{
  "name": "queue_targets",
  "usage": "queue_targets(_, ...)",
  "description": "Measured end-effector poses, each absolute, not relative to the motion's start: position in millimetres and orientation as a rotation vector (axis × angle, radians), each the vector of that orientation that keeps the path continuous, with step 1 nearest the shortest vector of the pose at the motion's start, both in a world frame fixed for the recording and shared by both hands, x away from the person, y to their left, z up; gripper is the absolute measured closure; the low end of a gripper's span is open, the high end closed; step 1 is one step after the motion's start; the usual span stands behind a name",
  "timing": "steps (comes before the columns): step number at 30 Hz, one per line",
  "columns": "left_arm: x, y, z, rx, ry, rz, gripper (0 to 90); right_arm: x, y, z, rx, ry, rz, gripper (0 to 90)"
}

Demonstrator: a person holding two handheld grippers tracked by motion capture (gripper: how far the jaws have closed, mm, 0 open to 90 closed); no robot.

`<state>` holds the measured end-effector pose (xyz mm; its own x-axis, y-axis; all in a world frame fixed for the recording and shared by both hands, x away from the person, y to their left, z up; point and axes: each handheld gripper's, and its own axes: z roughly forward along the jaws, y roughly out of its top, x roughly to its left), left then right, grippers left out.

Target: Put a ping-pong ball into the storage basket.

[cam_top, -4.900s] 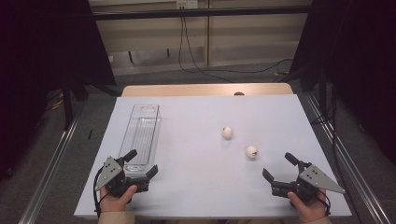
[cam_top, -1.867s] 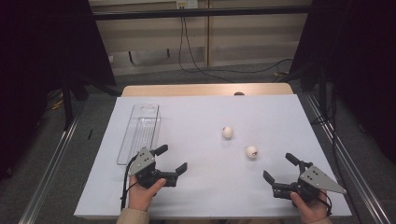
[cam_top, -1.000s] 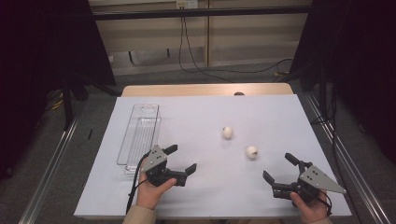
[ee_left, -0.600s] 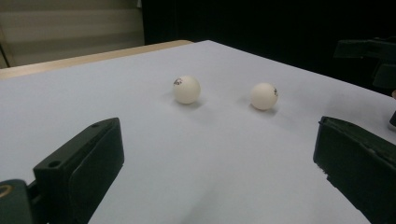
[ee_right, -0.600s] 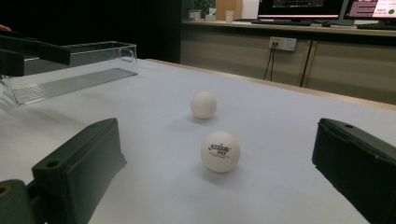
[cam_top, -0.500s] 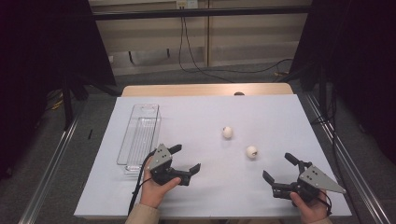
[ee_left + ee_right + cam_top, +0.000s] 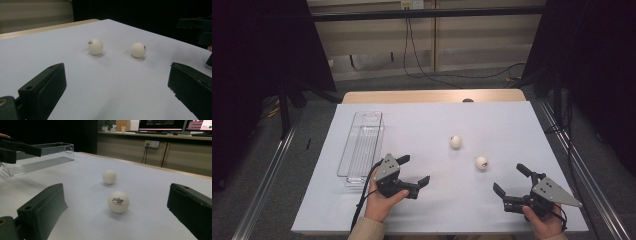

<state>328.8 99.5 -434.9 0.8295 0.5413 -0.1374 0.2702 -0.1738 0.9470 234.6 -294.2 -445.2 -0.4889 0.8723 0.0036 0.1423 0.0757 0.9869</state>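
- Here, from the high view, we see the left gripper (image 7: 415,170), jaws spread wide and empty, just beside the clear plastic oblong tray (image 7: 360,148); the right gripper (image 7: 510,181) is released too.
- Through the left gripper view, two white table-tennis balls (image 7: 95,46) (image 7: 138,49) lie ahead on the white tabletop (image 7: 75,70).
- In the right gripper view, the nearer ball (image 7: 118,201) sits between the parted jaws, untouched.

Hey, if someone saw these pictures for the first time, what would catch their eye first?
Two white balls, the far ball and the near ball, lie apart on the white table right of middle. The left gripper and right gripper sit near the front edge, jaws wide open, both aimed toward the balls. A long clear tray lies along the left side.
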Motion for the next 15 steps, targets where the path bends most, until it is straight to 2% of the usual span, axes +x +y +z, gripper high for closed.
queue_targets(15,330.6,93.4,-436.3,1.787,0.616,0.264,1.8,234.9,-294.1,-445.3,1.012,1.718,1.465,1.1)
